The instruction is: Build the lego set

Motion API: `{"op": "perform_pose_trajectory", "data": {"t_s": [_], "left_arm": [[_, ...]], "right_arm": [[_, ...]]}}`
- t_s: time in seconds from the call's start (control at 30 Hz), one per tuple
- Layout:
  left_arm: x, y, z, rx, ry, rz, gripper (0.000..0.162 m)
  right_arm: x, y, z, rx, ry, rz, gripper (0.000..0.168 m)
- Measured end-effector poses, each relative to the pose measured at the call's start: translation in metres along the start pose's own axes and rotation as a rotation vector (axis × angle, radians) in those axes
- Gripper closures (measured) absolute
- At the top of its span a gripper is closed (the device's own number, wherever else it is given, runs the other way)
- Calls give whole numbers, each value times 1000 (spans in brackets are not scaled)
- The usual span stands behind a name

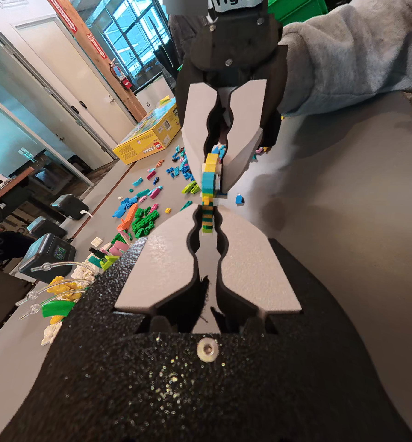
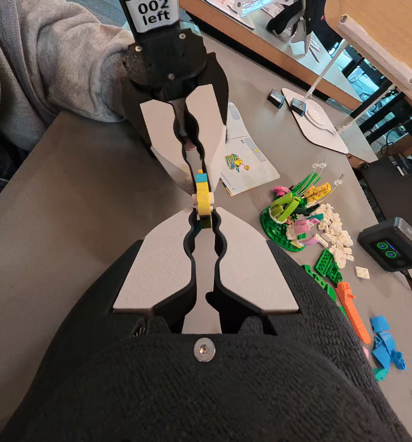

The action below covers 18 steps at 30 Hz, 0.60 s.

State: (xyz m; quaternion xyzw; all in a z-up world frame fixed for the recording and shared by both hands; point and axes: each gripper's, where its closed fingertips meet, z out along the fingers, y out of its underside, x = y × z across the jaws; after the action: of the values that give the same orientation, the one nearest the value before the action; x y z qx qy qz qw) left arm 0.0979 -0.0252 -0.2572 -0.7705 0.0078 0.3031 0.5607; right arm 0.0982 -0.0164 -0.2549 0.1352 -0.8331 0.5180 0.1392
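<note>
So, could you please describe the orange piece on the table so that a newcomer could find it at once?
Start in the right wrist view at the grey table, then the heap of green plates beside the right claw. Just past them lies the orange piece. It is the only orange part there: one long, flat blade, narrowing to a point, far longer than the blue bricks beyond it.

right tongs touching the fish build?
Touching. The right wrist view shows the right tongs shut on the yellow head end of the lego fish; the left tongs grip its other end.

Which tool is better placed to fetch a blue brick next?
Probably the right tool: loose blue plastic bricks lie beside it; the left tool, farther off, grips the striped brick fish.
</note>
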Motion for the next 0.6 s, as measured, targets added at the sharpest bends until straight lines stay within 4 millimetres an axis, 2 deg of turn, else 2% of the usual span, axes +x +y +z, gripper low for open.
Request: {"op": "perform_pose_trajectory", "data": {"t_s": [0.13,0.2,0.27,0.4,0.47,0.6], "left_arm": [[0,4,2,-42,16,-16,154],[-1,2,0,-34,7,-11,154],[-2,0,0,-26,11,-16,154],[4,-3,0,-5,45,-14,154],[10,-5,0,11,83,-11,154],[18,-6,0,15,133,-7,154]], "right_arm": [[2,0,-2,17,-16,55,155],[9,8,-11,-21,-13,72,142],[16,28,-26,-115,-37,142,133],[11,75,-49,-308,-124,247,139],[4,86,-49,-350,-157,240,142],[-10,85,-35,-354,-235,283,145]]}}
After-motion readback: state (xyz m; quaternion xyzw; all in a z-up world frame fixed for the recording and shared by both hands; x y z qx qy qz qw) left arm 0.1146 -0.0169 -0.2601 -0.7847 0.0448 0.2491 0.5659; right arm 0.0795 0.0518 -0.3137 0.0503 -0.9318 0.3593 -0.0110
